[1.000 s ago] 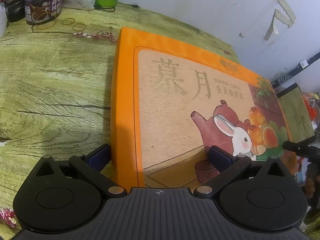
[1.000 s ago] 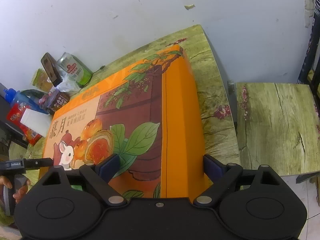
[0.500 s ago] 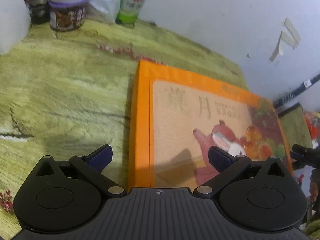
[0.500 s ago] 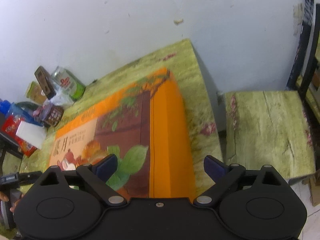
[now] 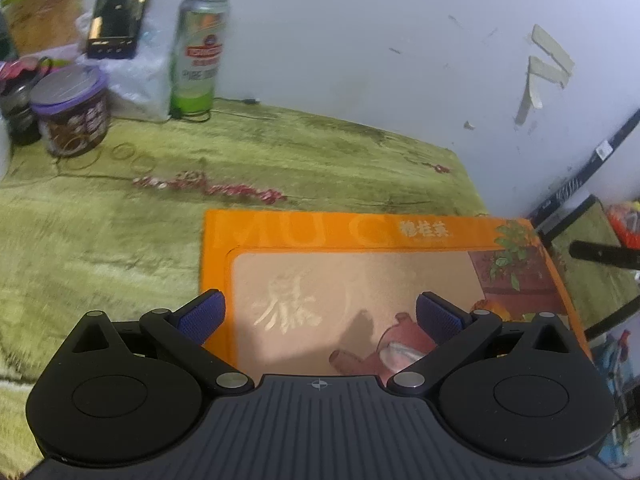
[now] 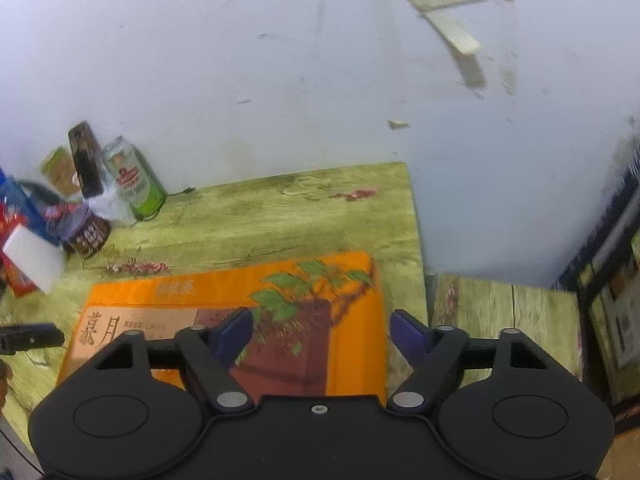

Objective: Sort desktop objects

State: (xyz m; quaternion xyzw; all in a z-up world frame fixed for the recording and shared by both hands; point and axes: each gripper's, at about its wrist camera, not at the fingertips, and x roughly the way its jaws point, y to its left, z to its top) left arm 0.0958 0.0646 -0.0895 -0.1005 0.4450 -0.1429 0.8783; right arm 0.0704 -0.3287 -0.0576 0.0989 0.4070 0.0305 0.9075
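Observation:
A flat orange gift box (image 5: 360,236) with a rabbit-and-teapot picture lies on the green wood-grain table (image 5: 100,232). My left gripper (image 5: 320,308) hovers above the box's left end, open, its blue pads apart with nothing between them. In the right wrist view the same box (image 6: 180,296) lies near the table's right edge. My right gripper (image 6: 322,326) hangs over the box's right end, and its jaws are closing. Its pads touch nothing.
Against the wall at the back left stand a green can (image 5: 198,52), a purple-lidded jar (image 5: 72,112), a narrow black box (image 5: 118,8) and a plastic bag. Rubber bands (image 5: 128,152) lie nearby. A white block (image 6: 34,258) sits far left. A lower side table (image 6: 504,316) adjoins on the right.
Both grippers have risen and drawn back from the box, whose ends were between their jaws before. The box stays flat on the table. The right jaws have narrowed.

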